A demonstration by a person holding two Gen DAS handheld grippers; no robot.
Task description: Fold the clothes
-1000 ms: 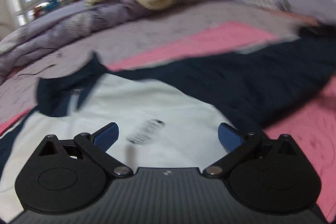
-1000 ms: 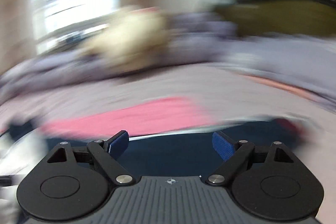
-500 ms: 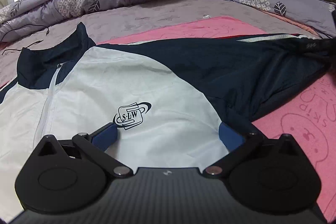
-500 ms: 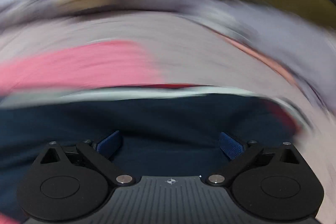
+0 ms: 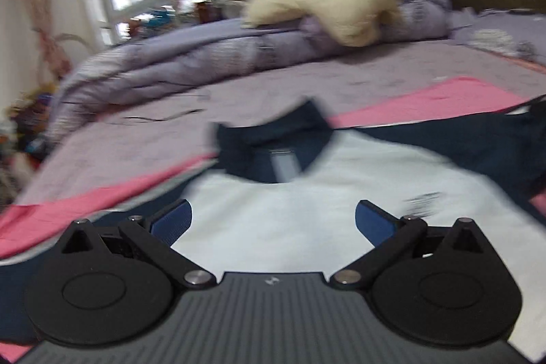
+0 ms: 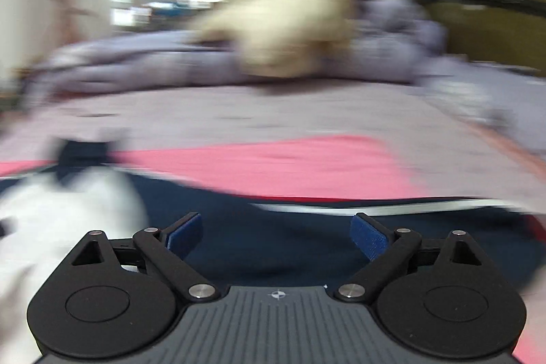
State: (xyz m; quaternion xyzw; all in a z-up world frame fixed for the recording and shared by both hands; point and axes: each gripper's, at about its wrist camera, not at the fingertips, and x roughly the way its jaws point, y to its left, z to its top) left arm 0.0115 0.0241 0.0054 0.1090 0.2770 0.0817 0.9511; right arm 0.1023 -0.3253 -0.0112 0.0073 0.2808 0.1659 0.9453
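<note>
Left wrist: jacket (image 5: 307, 214) lies flat; white front, navy collar.

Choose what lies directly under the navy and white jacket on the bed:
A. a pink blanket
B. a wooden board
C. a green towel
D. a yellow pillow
A: the pink blanket shows beyond the collar and beside the sleeves of the jacket, spread on the bed.
</note>
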